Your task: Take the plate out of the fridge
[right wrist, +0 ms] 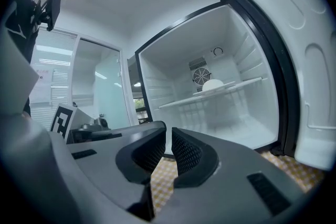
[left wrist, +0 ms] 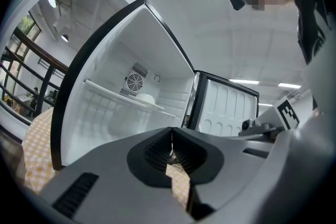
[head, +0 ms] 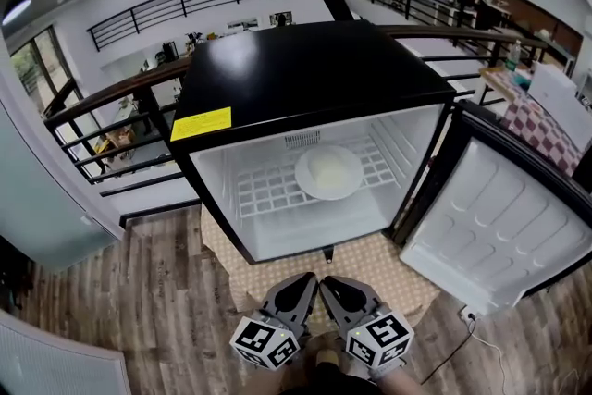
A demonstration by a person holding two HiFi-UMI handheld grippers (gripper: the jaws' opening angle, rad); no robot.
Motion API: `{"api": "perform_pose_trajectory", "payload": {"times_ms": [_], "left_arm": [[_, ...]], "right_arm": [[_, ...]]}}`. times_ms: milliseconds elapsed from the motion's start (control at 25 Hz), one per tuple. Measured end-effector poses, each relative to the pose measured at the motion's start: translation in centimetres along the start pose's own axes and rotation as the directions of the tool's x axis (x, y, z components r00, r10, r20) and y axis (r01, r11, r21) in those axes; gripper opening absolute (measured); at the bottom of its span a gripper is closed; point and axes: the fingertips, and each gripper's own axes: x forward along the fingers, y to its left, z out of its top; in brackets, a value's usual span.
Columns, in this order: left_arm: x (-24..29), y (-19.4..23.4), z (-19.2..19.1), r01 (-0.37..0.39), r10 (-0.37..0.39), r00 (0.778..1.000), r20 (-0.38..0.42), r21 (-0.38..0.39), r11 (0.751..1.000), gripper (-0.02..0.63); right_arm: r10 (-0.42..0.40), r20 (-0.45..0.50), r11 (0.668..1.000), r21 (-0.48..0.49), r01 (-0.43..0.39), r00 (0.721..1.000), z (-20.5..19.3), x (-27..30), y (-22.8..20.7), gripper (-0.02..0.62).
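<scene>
The black mini fridge (head: 305, 69) stands open, its door (head: 490, 217) swung out to the right. A round white plate (head: 328, 171) lies on the white wire shelf (head: 268, 190) inside, toward the right. The same plate (left wrist: 146, 98) shows small in the left gripper view, and the plate (right wrist: 213, 84) also shows in the right gripper view. My left gripper (head: 310, 278) and right gripper (head: 326, 280) sit side by side low in front of the fridge, well short of the plate. The left gripper (left wrist: 171, 140) is shut and empty. The right gripper (right wrist: 169, 136) is shut, showing only a thin slit, and empty.
A yellow checked mat (head: 370, 264) lies under the fridge on the wood floor. A yellow label (head: 201, 122) marks the fridge top. A black railing (head: 111, 97) runs behind. A checked table (head: 541, 129) stands at right. A cable (head: 453, 351) trails by the door.
</scene>
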Motion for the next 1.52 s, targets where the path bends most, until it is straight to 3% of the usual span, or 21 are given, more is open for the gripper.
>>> {"api": "perform_pose_trajectory", "payload": {"times_ms": [640, 1200, 1520], "left_arm": [[1.3, 3.2, 0.7, -0.079, 0.079, 0.997, 0.014, 0.007, 0.997, 0.009], [4.6, 5.9, 2.3, -0.024, 0.024, 1.0, -0.006, 0.01, 1.0, 0.009], [6.1, 6.3, 2.3, 0.038, -0.038, 0.999, -0.017, 0.001, 0.999, 0.009]], "right_arm": [[0.069, -0.021, 0.997, 0.032, -0.068, 0.997, 0.3, 3.6, -1.3, 0.052], [-0.008, -0.011, 0.995, 0.095, 0.009, 1.0, 2.2, 6.8, -4.0, 0.052], [-0.104, 0.032, 0.973, 0.21, 0.095, 0.994, 3.1, 7.5, -6.3, 0.054]]}}
